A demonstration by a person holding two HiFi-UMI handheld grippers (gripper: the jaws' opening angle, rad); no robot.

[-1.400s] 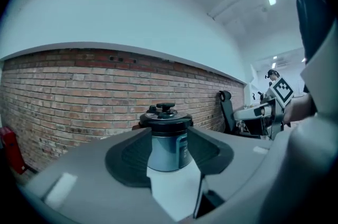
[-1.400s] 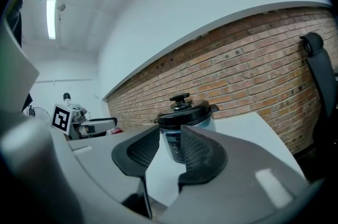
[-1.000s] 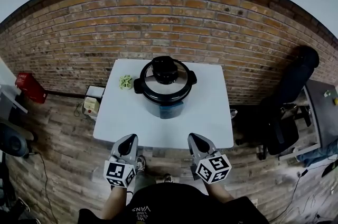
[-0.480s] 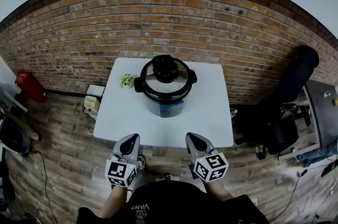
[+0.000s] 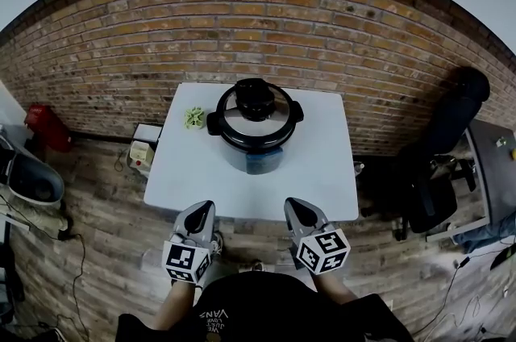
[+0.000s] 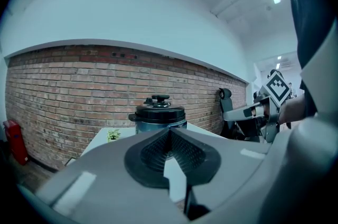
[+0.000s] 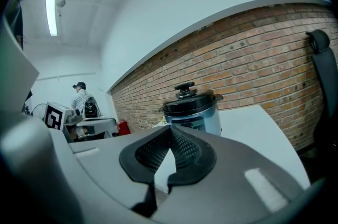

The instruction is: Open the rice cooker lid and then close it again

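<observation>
cooker (image 5: 253, 140): on the table (image 5: 322, 187), toward its 12 o'clock edge, well apart from both grippers.
lid (image 5: 251, 121): down flat on the cooker, black knob on top.
left gripper (image 5: 202, 209): at 7 o'clock from the cooker, at the table's near edge; jaws pressed together with nothing between them; tips aim toward the cooker.
right gripper (image 5: 292, 206): at 5 o'clock from the cooker, at the same edge; jaws likewise closed on nothing; level with the left gripper, the two apart.
plant (image 5: 192, 119): small, green, on the table at 9 o'clock from the cooker, near it but not touching.
wall (image 5: 121, 50): brick, behind the table at 12 o'clock.
chair (image 5: 451, 123): black, on the floor at 3 o'clock from the table.
</observation>
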